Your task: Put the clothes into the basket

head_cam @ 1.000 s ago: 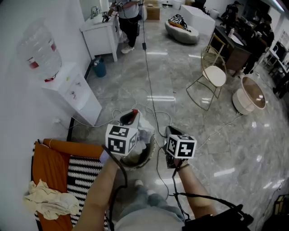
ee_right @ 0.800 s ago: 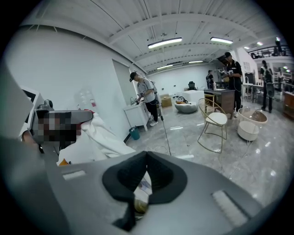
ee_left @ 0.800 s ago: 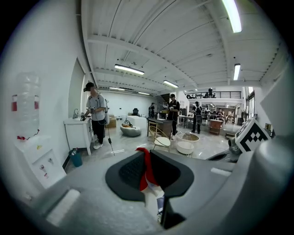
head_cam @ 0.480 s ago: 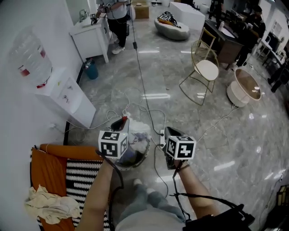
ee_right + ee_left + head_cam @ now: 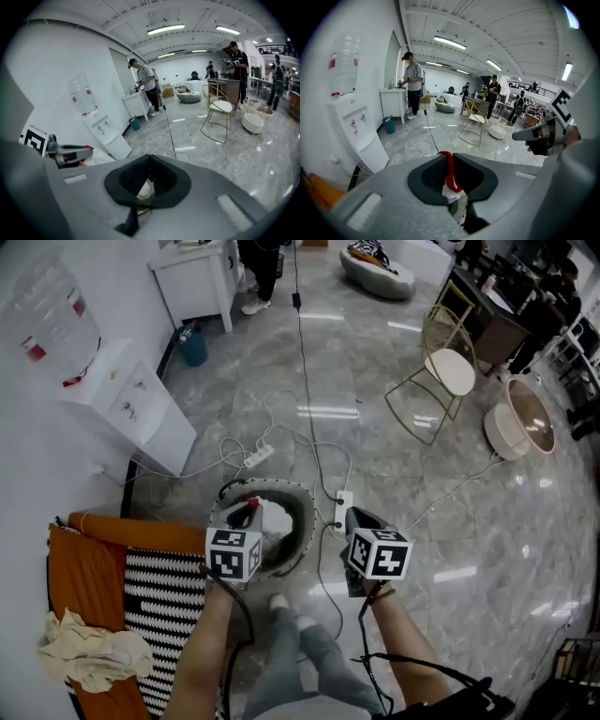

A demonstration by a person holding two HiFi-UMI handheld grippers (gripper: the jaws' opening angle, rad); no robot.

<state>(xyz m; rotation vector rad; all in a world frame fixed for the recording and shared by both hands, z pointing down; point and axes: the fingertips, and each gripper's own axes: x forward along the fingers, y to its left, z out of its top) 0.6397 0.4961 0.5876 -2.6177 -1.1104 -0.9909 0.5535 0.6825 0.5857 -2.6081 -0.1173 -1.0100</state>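
A round dark basket [image 5: 285, 487] stands on the marble floor in front of me. My left gripper [image 5: 251, 507] reaches into it and is shut on a white garment [image 5: 275, 522] with a red trim [image 5: 450, 169], which hangs from the jaws into the basket. In the right gripper view the same white garment [image 5: 101, 156] shows beside the left gripper. My right gripper [image 5: 353, 517] hovers just right of the basket, jaws shut [image 5: 149, 158] with nothing between them. A cream pile of clothes [image 5: 89, 652] lies on the orange cushion at lower left.
An orange cushion with a black-and-white striped cover [image 5: 164, 601] sits left of my legs. A water dispenser [image 5: 122, 404] stands by the wall. Two power strips [image 5: 255, 457] [image 5: 342, 502] and cables cross the floor behind the basket. A gold chair [image 5: 448, 367] stands far right.
Both grippers have sunk. The left one has carried the white garment down from above the basket into it. The right one has dropped a little beside the basket.
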